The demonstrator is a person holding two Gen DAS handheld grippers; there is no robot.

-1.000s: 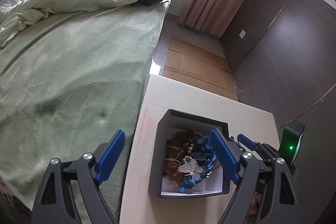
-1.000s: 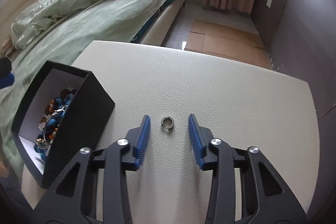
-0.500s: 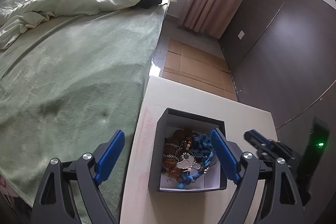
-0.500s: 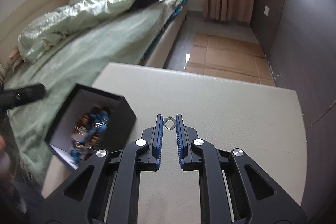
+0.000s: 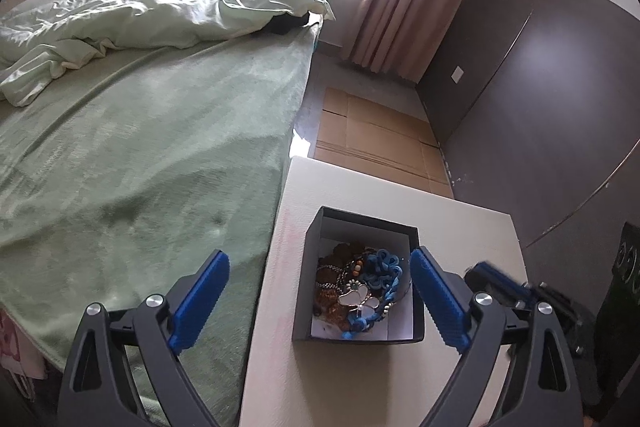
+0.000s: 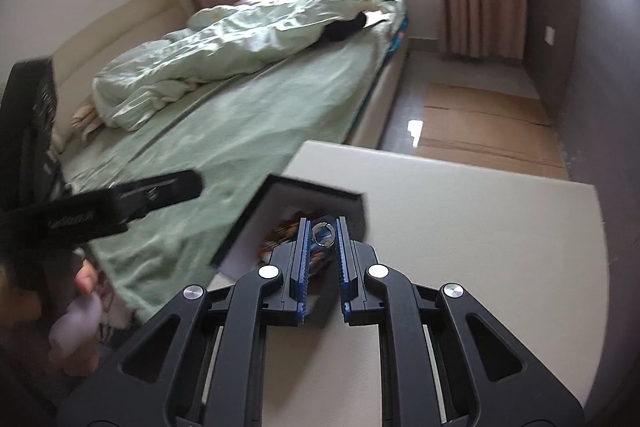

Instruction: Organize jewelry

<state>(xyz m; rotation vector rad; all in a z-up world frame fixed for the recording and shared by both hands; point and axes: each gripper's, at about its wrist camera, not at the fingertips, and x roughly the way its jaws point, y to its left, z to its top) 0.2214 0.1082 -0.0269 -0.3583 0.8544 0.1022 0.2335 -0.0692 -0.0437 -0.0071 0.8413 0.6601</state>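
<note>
My right tongs (image 6: 323, 227) clamp the small silver metal ring (image 6: 322, 231) above the black square jewelry box (image 5: 362, 227) for dropping; left tongs (image 5: 320, 299) opening, empty.

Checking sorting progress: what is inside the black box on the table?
The black box holds a tangle of jewelry: blue cord, brown beaded strands, and a white butterfly piece. White lining shows at the near edge; whatever lies beneath the pile is covered.

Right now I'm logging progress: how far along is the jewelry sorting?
Done: beads and a butterfly piece already lie in the black box. In hand: the right hand-held gripper pinches a small metal ring above the box. Left: dropping it in. The left hand-held gripper is opening, with nothing between its jaws.
</note>
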